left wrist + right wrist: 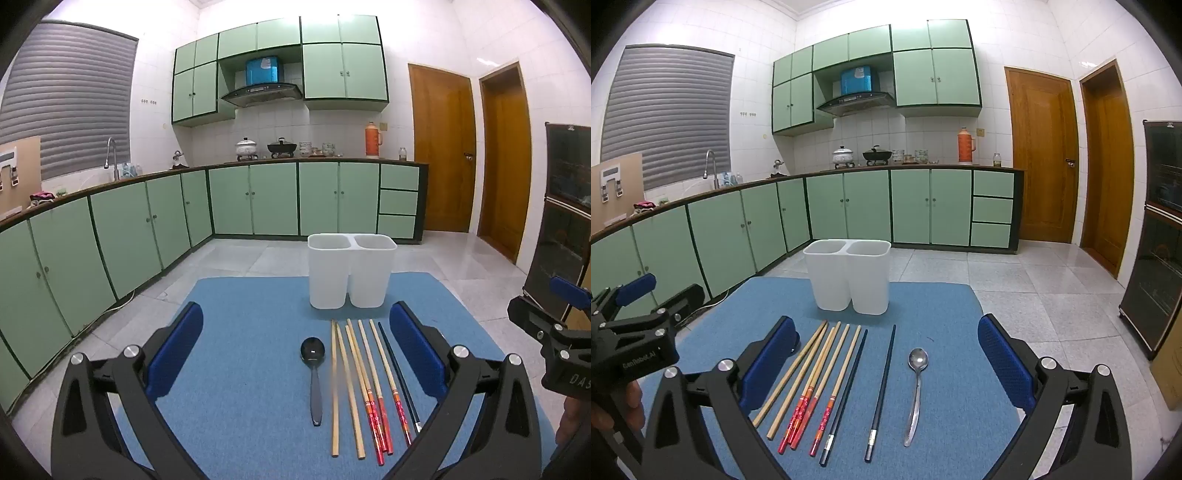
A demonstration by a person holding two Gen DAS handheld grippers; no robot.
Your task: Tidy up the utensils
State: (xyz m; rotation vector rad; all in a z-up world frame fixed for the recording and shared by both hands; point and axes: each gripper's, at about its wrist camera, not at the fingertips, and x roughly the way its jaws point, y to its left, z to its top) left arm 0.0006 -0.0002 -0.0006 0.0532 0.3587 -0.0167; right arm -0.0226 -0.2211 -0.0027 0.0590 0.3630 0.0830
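Observation:
On a blue mat [240, 295] lie a black spoon [313, 373], plain bamboo chopsticks [334, 387], red-handled chopsticks [373, 391] and a dark chopstick [397, 373]. Behind them stands a white two-compartment holder [351, 273], both of its bins upright. My left gripper [295, 308] hovers open over the spoon and chopsticks, touching nothing. In the right wrist view, my right gripper [886, 321] is open above two black chopsticks [884, 384] and a metal spoon [917, 384], with the red-handled chopsticks [816, 384] and the holder [849, 273] also in sight.
The mat [942, 295] covers a small table above a tiled floor. Green kitchen cabinets [147, 229] run along the left and back. Wooden doors [443, 147] and a dark glass-front cabinet [1160, 258] are at the right. A hand [613, 406] holds the left gripper [661, 291].

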